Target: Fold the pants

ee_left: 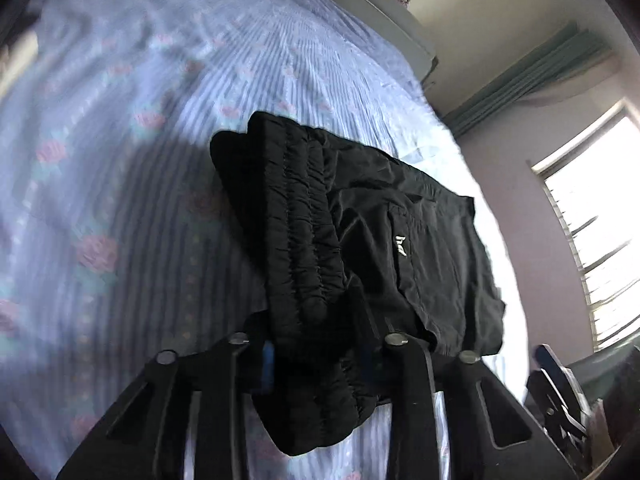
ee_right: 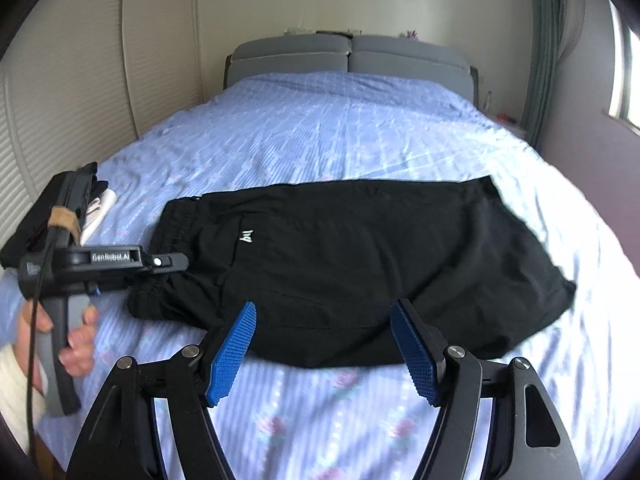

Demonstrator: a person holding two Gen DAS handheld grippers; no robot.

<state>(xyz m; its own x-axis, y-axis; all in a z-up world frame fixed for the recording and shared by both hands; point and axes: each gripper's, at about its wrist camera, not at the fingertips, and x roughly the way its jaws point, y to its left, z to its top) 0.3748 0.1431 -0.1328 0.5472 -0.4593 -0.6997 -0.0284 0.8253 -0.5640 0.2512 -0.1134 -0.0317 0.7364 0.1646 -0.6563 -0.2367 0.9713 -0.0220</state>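
Note:
Black pants (ee_right: 360, 264) lie folded in a flat rectangle on the blue floral bed sheet (ee_right: 340, 132), elastic waistband to the left, a small white logo on top. In the left wrist view the pants (ee_left: 380, 240) fill the centre. My left gripper (ee_left: 316, 356) is closed on the waistband, which bunches between its fingers; it also shows in the right wrist view (ee_right: 160, 268) at the waistband's near-left corner. My right gripper (ee_right: 324, 344) is open and empty, its blue pads (ee_right: 236, 352) just above the pants' near edge.
The grey padded headboard (ee_right: 348, 56) stands at the far end. A dark and white folded bundle (ee_right: 92, 204) lies at the bed's left edge. A window (ee_left: 592, 232) and green curtain (ee_right: 548, 40) are on the right, a louvred wardrobe (ee_right: 60, 100) on the left.

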